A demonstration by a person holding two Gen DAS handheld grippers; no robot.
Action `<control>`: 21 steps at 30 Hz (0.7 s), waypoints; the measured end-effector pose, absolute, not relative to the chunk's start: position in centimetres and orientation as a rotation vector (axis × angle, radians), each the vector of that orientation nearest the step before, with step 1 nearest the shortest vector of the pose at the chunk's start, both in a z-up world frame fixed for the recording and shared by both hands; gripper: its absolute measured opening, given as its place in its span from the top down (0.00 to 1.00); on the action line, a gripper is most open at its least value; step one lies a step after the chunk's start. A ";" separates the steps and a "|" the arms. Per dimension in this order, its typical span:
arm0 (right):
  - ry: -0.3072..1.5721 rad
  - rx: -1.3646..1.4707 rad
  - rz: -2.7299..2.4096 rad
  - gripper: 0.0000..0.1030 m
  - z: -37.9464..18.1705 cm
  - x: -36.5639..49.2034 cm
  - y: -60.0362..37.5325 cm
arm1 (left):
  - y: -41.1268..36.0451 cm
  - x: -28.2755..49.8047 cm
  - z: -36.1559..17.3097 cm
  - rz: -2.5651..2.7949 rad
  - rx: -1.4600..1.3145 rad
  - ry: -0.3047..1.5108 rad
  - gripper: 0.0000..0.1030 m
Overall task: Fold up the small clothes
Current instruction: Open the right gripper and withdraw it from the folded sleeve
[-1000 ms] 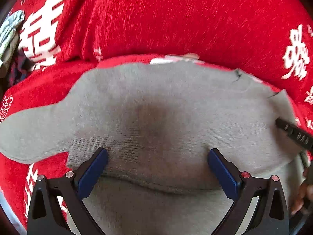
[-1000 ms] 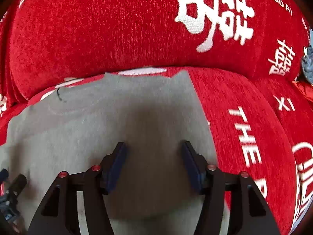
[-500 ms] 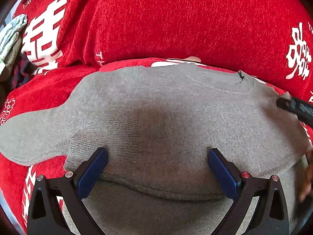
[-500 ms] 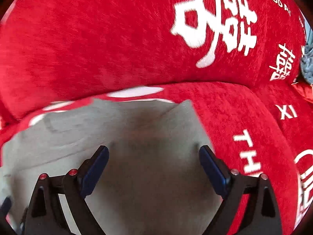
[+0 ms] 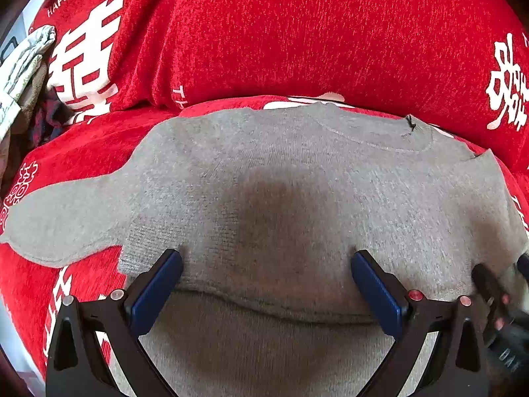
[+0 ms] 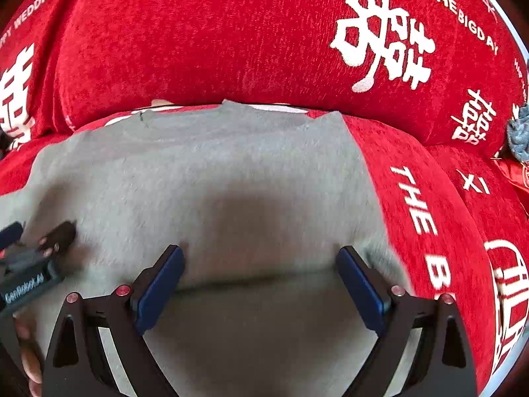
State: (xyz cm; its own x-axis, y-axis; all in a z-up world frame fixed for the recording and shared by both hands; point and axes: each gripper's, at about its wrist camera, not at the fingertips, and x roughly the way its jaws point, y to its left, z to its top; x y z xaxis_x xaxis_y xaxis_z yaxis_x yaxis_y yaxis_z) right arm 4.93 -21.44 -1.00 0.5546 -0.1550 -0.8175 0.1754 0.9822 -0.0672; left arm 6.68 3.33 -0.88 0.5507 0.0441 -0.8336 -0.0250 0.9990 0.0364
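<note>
A small grey knit sweater [image 5: 281, 178] lies flat on the red sofa seat, collar toward the backrest, its bottom part folded up over the body. One sleeve sticks out to the left [image 5: 66, 218]. My left gripper [image 5: 266, 284] is open, its blue pads resting over the fold edge. My right gripper [image 6: 259, 281] is open over the sweater's right part [image 6: 231, 172], also at the fold edge. Each gripper shows at the edge of the other's view: the right one [image 5: 499, 297] and the left one [image 6: 36, 251].
The red sofa cover [image 5: 297, 33] with white characters forms a bulging backrest right behind the sweater. A pile of other clothes [image 5: 23, 76] lies at the far left. A grey knit item [image 6: 519, 132] sits at the far right of the seat.
My right gripper opened wide and drew back toward the sweater's near fold edge. The sweater now lies flatter, with its collar spread. My left gripper stayed open in place.
</note>
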 end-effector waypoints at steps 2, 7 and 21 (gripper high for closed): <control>0.949 0.031 -0.193 0.07 -1.1 4.8 -21.4 | 3.3 6.4 -0.8 0.045 0.025 0.988 0.00; 0.952 0.129 -0.147 0.07 -1.2 4.5 -22.8 | 4.3 4.9 -1.0 0.045 -0.050 0.996 0.00; 0.944 -0.048 -0.059 0.08 0.6 5.6 -15.1 | 9.1 0.8 0.3 0.173 -0.037 0.957 0.00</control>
State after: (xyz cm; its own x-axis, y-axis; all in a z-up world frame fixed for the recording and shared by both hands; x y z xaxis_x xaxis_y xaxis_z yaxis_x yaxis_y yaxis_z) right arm 5.61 -15.08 0.64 0.5850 -0.0714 -0.8079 0.0296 0.9973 -0.0667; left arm 0.76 9.11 0.27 0.5637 0.1301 -0.8157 -0.1632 0.9856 0.0444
